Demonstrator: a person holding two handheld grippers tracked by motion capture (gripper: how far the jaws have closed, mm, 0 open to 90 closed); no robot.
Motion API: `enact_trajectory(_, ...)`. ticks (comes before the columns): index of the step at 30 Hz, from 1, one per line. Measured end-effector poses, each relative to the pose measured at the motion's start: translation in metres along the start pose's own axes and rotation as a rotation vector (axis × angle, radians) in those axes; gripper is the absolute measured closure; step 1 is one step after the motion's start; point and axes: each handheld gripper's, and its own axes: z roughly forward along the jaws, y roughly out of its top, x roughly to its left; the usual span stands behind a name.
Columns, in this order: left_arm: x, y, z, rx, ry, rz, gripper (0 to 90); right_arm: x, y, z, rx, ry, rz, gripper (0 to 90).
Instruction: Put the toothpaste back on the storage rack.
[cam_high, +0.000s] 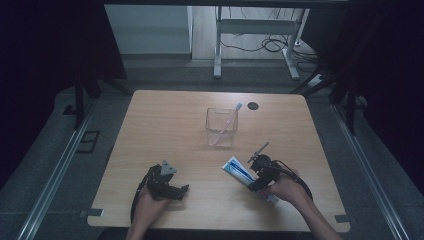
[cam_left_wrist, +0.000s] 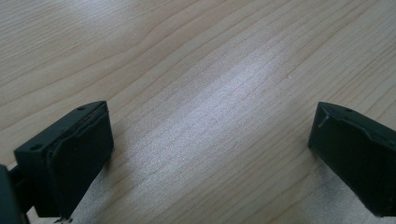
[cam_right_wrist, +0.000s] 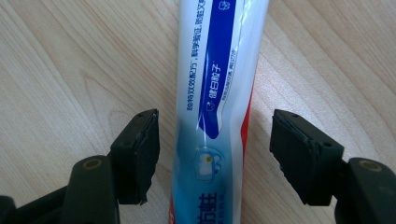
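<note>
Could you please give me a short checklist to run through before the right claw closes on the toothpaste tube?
1. Toothpaste tube lies between the right claw jaws: ok.
2. Pads apart from the tube on both sides: ok, jaws open.
3. Tube flat on the table: ok.
4. Clear cup upright, toothbrush inside: ok.
5. Left claw open, holding nothing: ok.
6. Cap tight: cannot tell.

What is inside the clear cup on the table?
A pink toothbrush leans inside the clear cup, its head rising above the rim. Nothing else inside is discernible.
</note>
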Motion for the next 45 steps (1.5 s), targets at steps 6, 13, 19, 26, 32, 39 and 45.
enact_trajectory(6, 0.000, 0.000, 0.000, 0.000, -0.001, 0.000, 0.2, 0.001, 0.006, 0.005, 0.047, -0.020, -0.008, 35.8)
enact_trajectory(13, 0.000, 0.000, 0.000, 0.000, 0.000, 0.000, 0.2, 0.001, 0.015, 0.009, 0.096, -0.028, -0.035, 40.4)
enact_trajectory(19, 0.000, 0.000, 0.000, 0.000, -0.001, 0.000, 0.2, 0.003, 0.022, 0.013, 0.146, -0.026, -0.052, 44.2)
enact_trajectory(26, 0.000, 0.000, 0.000, 0.000, 0.000, 0.000, 0.2, 0.006, 0.028, 0.017, 0.175, -0.032, -0.046, 48.8)
enact_trajectory(32, 0.000, 0.000, 0.000, 0.000, 0.000, 0.000, 0.2, 0.004, 0.029, 0.016, 0.186, -0.032, -0.016, 54.7)
enact_trajectory(39, 0.000, 0.000, 0.000, 0.000, 0.000, 0.000, 0.2, 0.001, 0.029, 0.013, 0.176, -0.020, 0.002, 63.7)
enact_trajectory(45, 0.000, 0.000, 0.000, 0.001, -0.001, 0.000, 0.2, 0.001, 0.027, 0.008, 0.158, -0.016, -0.001, 71.0)
